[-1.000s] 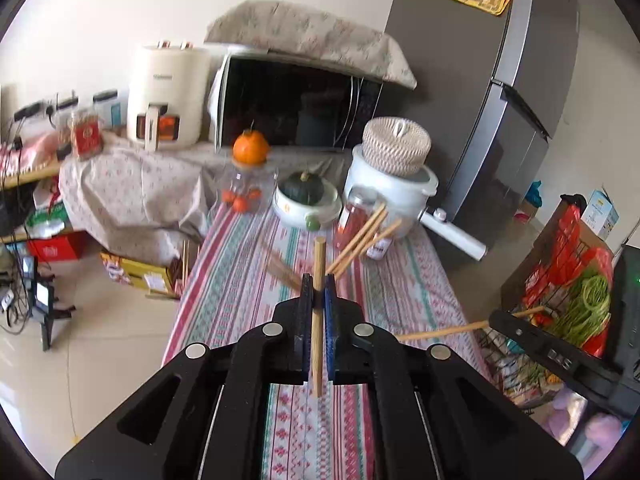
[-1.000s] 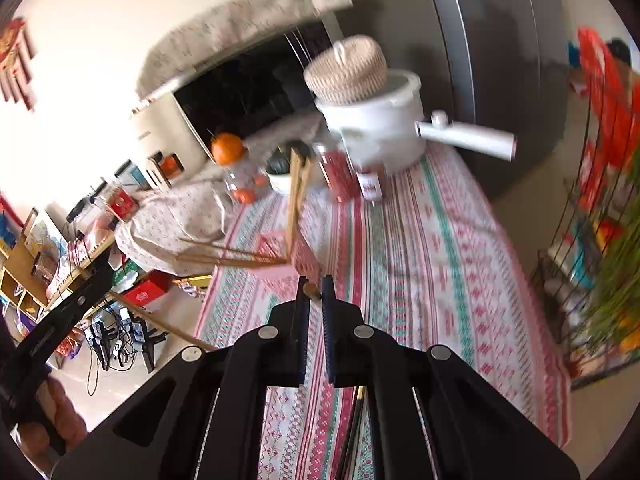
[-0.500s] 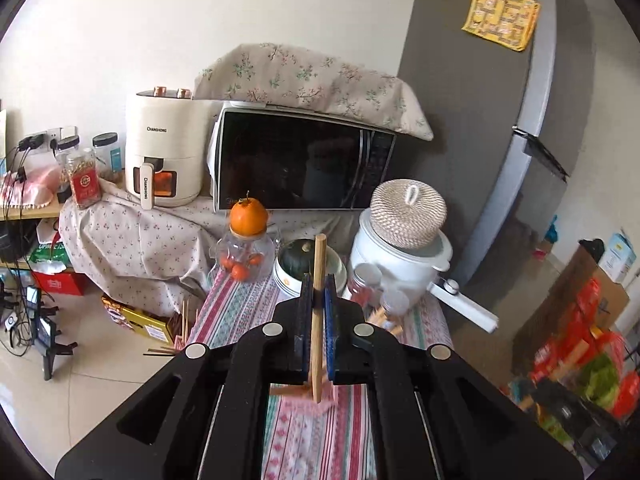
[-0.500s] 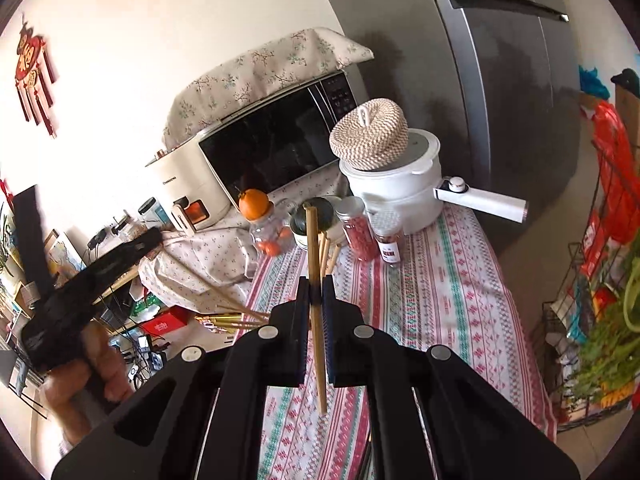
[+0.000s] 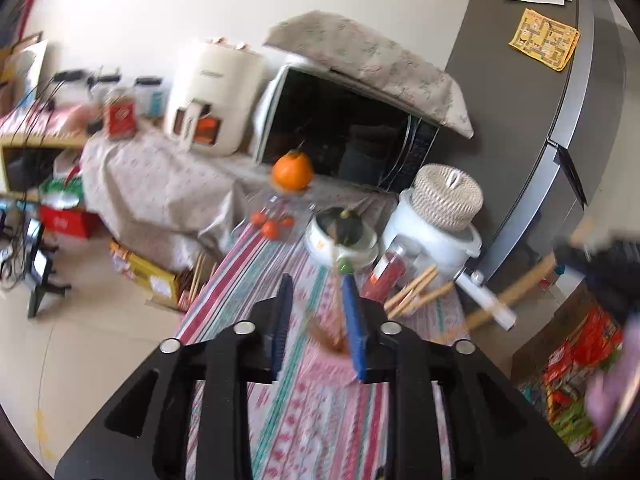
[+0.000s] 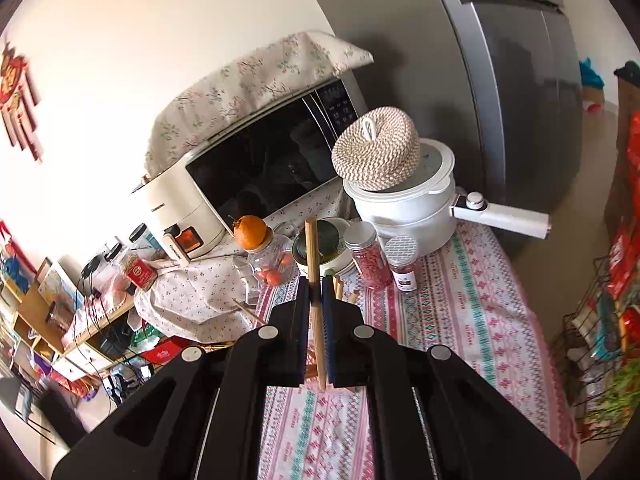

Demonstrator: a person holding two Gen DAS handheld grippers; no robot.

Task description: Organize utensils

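Two grippers work above our striped tablecloth (image 6: 472,320) as we sort wooden chopsticks into a pink holder (image 5: 332,354). Our right gripper (image 6: 316,320) has its jaws pressed tight on a single chopstick (image 6: 314,280), held nearly upright, its top end standing level with the green squash bowl (image 6: 328,248) behind it. Our left gripper (image 5: 318,316) shows its blue-padded jaws spread wide with nothing between the pads; a thin blurred stick (image 5: 336,300) stands in the gap, seemingly dropped into the holder below, though motion blur keeps us from being sure it has settled. More chopsticks (image 5: 416,288) fan out just beside the red spice jar (image 5: 386,272), and further ones lie on the floor (image 5: 196,280) off the table's left edge.

We judge the main risk to be the holder itself: it looks light, and a jaw brushing its rim as we pull away could tip it and spill the sticks. Our right chopstick is pinched low on its length, so it could pivot in the pads and miss the opening. The spice jars (image 6: 404,264) and glass fruit jar (image 6: 268,268) stand near enough to be knocked by a careless swing.
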